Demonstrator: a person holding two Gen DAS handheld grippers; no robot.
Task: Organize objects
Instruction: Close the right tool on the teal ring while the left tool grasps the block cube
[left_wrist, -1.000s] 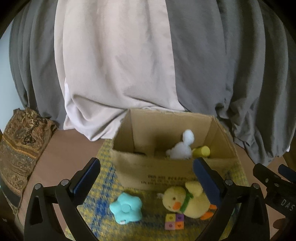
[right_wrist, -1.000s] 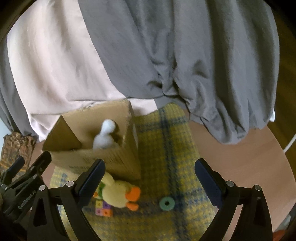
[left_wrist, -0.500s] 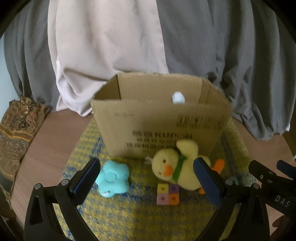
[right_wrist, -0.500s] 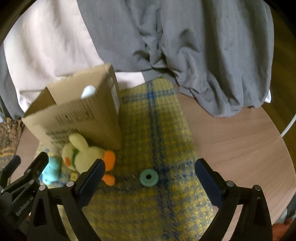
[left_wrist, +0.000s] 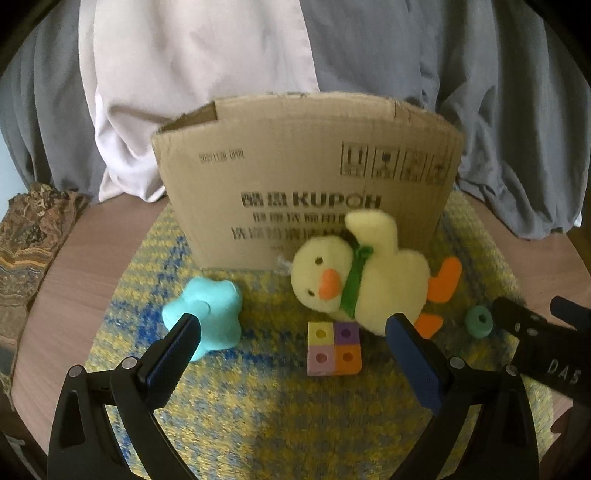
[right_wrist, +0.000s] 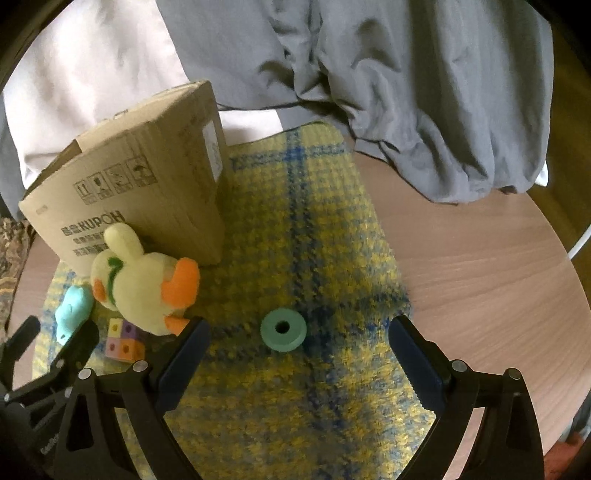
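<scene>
Two grippers, both lower and nearer the toys than a second ago: in the earlier frames each camera looked down into the cardboard box (left_wrist: 306, 177) and saw a white plush inside, whereas now only its printed front wall fills the upper centre of the left view and the interior is hidden. Left gripper (left_wrist: 291, 332) has its jaws wide and empty; between them, at lower centre, lies the four-colour block (left_wrist: 334, 348), with the yellow duck plush (left_wrist: 360, 280) just behind it against the box front and the turquoise star toy (left_wrist: 205, 314) at the left jaw. Right gripper (right_wrist: 299, 347) likewise stands wide and empty, the green ring (right_wrist: 283, 329) centred between its jaws on the plaid mat (right_wrist: 314, 229) (ring also visible at right edge of the left view). Reading: the descent suggests both hands are lining up picks, block or duck on the left, ring on the right. Nothing grasped yet; four loose items remain outside the box on the surface (right_wrist: 480, 258).
</scene>
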